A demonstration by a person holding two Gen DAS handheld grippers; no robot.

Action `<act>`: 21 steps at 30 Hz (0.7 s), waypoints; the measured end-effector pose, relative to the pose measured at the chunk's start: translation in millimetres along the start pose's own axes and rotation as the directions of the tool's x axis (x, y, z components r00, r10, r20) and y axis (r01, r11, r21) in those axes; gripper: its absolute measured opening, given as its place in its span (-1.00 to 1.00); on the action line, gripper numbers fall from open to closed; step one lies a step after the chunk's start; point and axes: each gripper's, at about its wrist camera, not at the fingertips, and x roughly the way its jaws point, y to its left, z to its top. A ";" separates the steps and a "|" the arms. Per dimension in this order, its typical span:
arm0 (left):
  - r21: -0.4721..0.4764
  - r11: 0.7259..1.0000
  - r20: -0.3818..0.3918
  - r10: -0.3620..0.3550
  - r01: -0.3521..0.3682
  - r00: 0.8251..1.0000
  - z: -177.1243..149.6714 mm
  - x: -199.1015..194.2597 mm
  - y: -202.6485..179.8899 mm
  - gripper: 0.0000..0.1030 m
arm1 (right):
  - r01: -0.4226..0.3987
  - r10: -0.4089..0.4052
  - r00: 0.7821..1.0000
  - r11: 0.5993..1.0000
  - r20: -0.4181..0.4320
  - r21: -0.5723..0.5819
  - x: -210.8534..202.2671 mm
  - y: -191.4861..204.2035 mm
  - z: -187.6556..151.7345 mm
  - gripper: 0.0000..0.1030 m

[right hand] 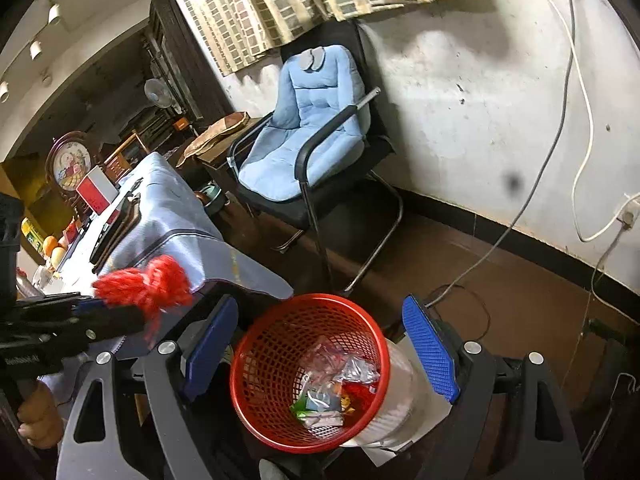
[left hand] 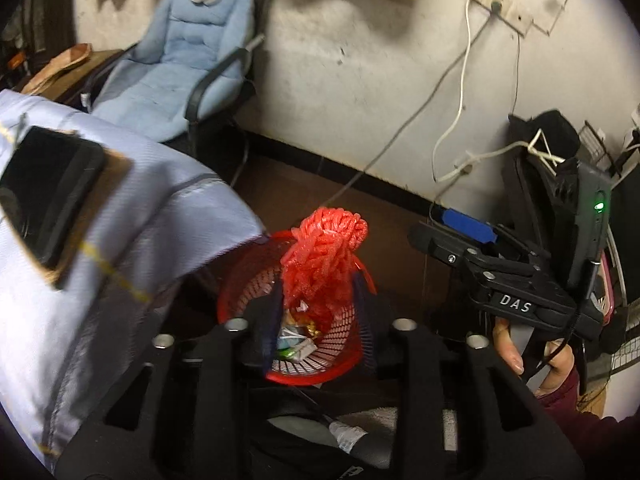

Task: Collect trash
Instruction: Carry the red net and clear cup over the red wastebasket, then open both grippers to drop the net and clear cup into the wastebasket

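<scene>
1. The left hand-held gripper (left hand: 320, 300) points down over the red bin (left hand: 292, 372) on the floor.
2. A red mesh net (left hand: 324, 256) sits bunched between the left pads, above the bin; whether the pads press on it or it is slipping free cannot be told.
3. In the right wrist view the net (right hand: 148, 284) sticks out from the left gripper's tip, beside the bench edge and apart from the bin.
4. The right hand-held gripper (right hand: 320, 356) is spread wide with nothing in it; its blue pads (right hand: 430, 348) stand on either side of the bin (right hand: 256, 344).
5. Wrappers (right hand: 332, 392) lie in the bin's bottom.
6. The bench wears a pale blue cloth (right hand: 176, 216); its corner hangs near the bin's rim.
7. A chair (right hand: 312, 148) with a blue cushion stands by the wall beyond.
</scene>
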 end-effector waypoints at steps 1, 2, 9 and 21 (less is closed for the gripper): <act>0.001 1.000 -0.005 0.013 -0.013 1.000 1.2 2.4 -0.7 0.28 | -0.001 0.001 1.000 1.000 0.001 0.003 -1.1 -2.6 0.0 0.61; 0.001 1.000 0.001 0.032 -0.032 1.000 1.0 2.3 -0.7 0.41 | -0.002 0.002 1.000 1.000 0.004 0.009 -2.2 -4.9 -0.1 0.61; -0.018 0.995 0.043 0.100 -0.100 0.994 2.8 -9.8 3.2 0.66 | -0.037 0.037 0.999 0.999 0.002 0.041 -3.1 -11.4 0.8 0.61; -0.062 0.990 0.125 0.135 -0.128 0.983 -6.7 -51.4 11.2 0.74 | -0.058 0.061 0.997 0.996 0.037 -0.060 -29.7 31.7 8.6 0.61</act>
